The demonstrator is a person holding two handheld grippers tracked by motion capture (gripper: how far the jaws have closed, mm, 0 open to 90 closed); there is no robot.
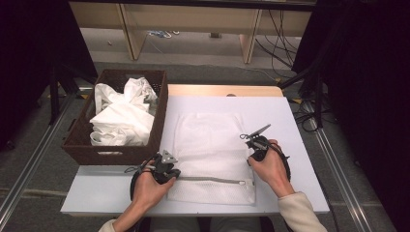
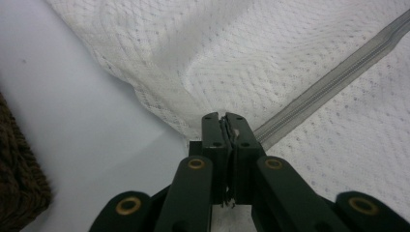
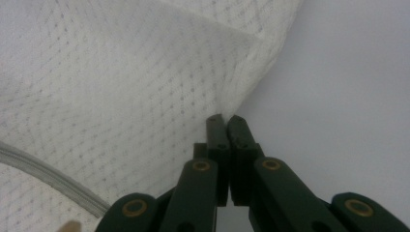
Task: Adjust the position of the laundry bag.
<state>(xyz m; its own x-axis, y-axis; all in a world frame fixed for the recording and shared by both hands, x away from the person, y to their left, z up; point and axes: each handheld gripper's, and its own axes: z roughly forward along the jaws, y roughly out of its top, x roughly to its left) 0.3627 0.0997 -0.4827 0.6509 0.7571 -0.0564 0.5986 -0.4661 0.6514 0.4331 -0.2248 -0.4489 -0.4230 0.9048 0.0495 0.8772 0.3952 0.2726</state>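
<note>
White mesh laundry bag (image 1: 209,154) flat on white table (image 1: 290,125), centre, grey zipper (image 1: 212,180) running along near edge, towards the person. Bag mostly smooth, slight ridges near both held spots.

Left gripper (image 1: 167,170) at bag's left edge near zipper end, held in left hand (image 1: 147,186). In left gripper view, fingers (image 2: 215,130) pressed together with thin bit of mesh edge pinched between tips, right where zipper (image 2: 333,82) meets bag border; mesh bag (image 2: 251,53) puckered up just ahead of tips. Bare table (image 2: 72,135) to the left, corner of brown basket (image 2: 19,183) at far left edge.

Right gripper (image 1: 256,142) at bag's right edge, about midway up, held in right hand (image 1: 268,166), cream sleeve (image 1: 302,212) below. In right gripper view, fingers (image 3: 217,130) closed tight, tips touching bag's side edge, fabric (image 3: 121,87) drawn to a point at the tips; looks clamped on the edge, though little mesh visible between the pads. Zipper (image 3: 48,174) curving at lower left, table (image 3: 348,96) bare on right.

Dark woven basket (image 1: 82,145) just beside table's left side, touching bag's far-left corner area or very near it, cannot tell which. Crumpled white cloths (image 1: 123,113) piled inside the basket. Cables (image 1: 285,34) on floor beyond table, wooden frame legs at top.
</note>
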